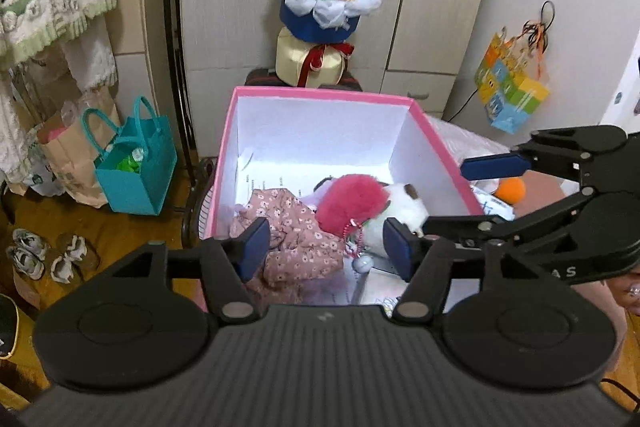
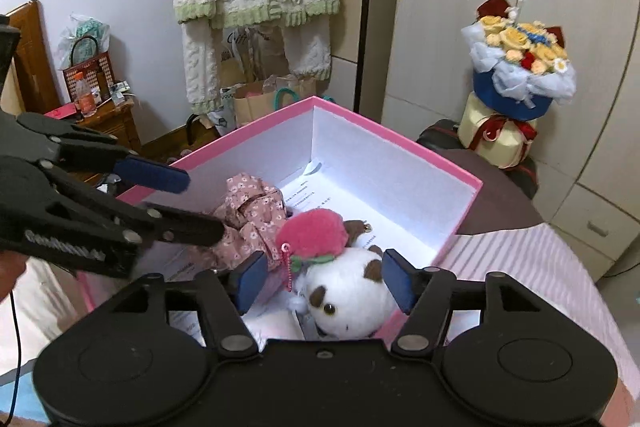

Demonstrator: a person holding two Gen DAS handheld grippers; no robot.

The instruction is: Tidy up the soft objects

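A pink box [image 1: 320,93] with white inner walls stands on the bed; it also shows in the right wrist view [image 2: 390,131]. Inside lie a pink floral cloth [image 1: 298,241] [image 2: 250,213], a fluffy pink strawberry plush [image 1: 352,201] [image 2: 314,231] and a white plush cat with brown patches [image 1: 406,213] [image 2: 344,297]. My left gripper [image 1: 326,247] is open and empty above the box's near edge. My right gripper [image 2: 326,277] is open and empty just above the white plush. Each gripper shows in the other's view, the right one [image 1: 444,197] and the left one [image 2: 192,203].
A flower bouquet [image 1: 326,5] on a cream round box stands behind the pink box. A teal bag [image 1: 134,171], a paper bag and shoes [image 1: 44,255] are on the floor at left. An orange ball [image 1: 512,189] lies on the bed. A colourful gift bag [image 1: 510,87] hangs on the wardrobe.
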